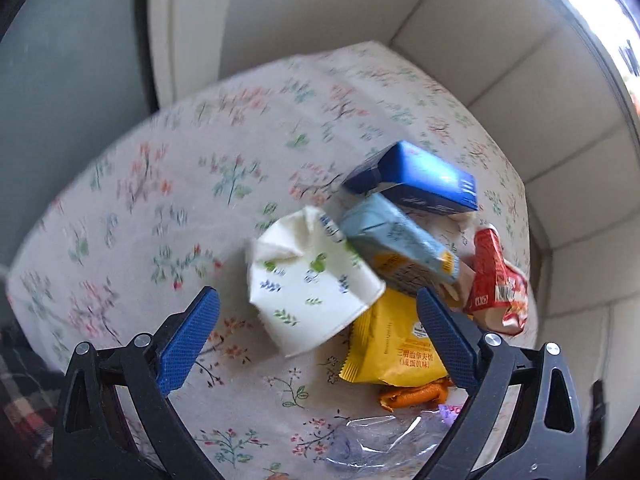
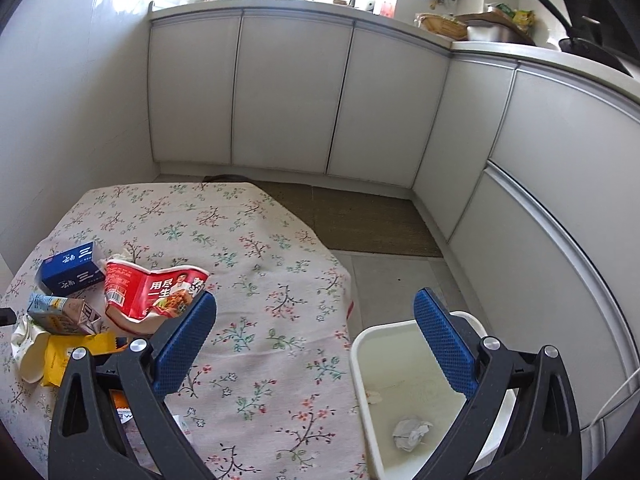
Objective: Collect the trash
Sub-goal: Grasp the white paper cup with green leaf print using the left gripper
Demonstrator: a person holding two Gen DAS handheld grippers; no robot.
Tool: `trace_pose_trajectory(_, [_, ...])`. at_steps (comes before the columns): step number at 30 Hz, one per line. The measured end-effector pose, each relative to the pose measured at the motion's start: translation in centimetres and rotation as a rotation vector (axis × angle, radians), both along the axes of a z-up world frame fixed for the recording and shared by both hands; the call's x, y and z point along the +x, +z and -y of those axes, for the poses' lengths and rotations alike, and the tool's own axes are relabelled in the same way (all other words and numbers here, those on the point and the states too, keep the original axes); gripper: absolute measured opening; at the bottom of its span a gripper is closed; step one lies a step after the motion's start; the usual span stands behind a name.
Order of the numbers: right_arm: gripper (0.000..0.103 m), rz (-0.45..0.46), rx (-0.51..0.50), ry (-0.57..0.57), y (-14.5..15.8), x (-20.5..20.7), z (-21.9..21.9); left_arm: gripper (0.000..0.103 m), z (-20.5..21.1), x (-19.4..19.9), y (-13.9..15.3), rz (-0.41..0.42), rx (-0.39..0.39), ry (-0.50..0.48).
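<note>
A pile of trash lies on the floral tablecloth (image 1: 160,200): a crushed white paper cup (image 1: 312,280), a light blue carton (image 1: 400,248), a dark blue box (image 1: 416,180), a yellow snack packet (image 1: 396,348), a red noodle wrapper (image 1: 496,280), orange peel (image 1: 416,394) and clear plastic (image 1: 384,440). My left gripper (image 1: 320,344) is open just above the cup and yellow packet. My right gripper (image 2: 316,344) is open and empty over the table's right edge, above a white bin (image 2: 360,344) that holds a crumpled paper ball (image 2: 412,432). The red wrapper (image 2: 156,288), blue box (image 2: 72,268) and carton (image 2: 60,312) show at its left.
White kitchen cabinets (image 2: 288,96) run along the back and right. A brown mat (image 2: 368,220) lies on the floor beyond the table. The bin stands on the floor beside the table's right edge. A wall borders the table's left side.
</note>
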State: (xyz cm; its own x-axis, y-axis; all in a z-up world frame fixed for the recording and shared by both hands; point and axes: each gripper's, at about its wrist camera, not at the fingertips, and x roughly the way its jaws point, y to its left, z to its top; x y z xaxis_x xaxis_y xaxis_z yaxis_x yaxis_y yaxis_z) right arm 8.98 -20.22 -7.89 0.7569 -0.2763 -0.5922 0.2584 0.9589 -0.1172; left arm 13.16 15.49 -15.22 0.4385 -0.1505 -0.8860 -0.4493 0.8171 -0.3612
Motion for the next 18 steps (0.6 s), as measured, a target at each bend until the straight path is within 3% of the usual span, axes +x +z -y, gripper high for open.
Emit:
trace_pose_trajectory(4, [0.096, -0.019, 0.012, 0.007, -0.5, 0.4, -0.1, 0.089, -0.6, -0.1, -2.3, -0.058, -0.114, 0.043])
trace_pose_trajectory(9, [0.096, -0.042, 0.034, -0.001, -0.9, 0.9, 0.2, 0.072, -0.5, 0.4, -4.1, -0.077, -0.274, 0.091])
trace_pose_trajectory(11, [0.096, -0.052, 0.04, -0.003, -1.2, 1.1, 0.2, 0.065, -0.5, 0.5, -3.9, -0.06, -0.286, 0.101])
trace_pose_trajectory(15, [0.096, -0.073, 0.039, 0.003, -1.7, 1.5, 0.0, 0.038, -0.4, 0.8, -3.3, -0.011, -0.298, 0.05])
trace_pose_trajectory(18, [0.096, -0.086, 0.04, 0.015, -2.1, 1.9, -0.5, 0.034, -0.7, 0.6, -2.8, 0.017, -0.292, 0.023])
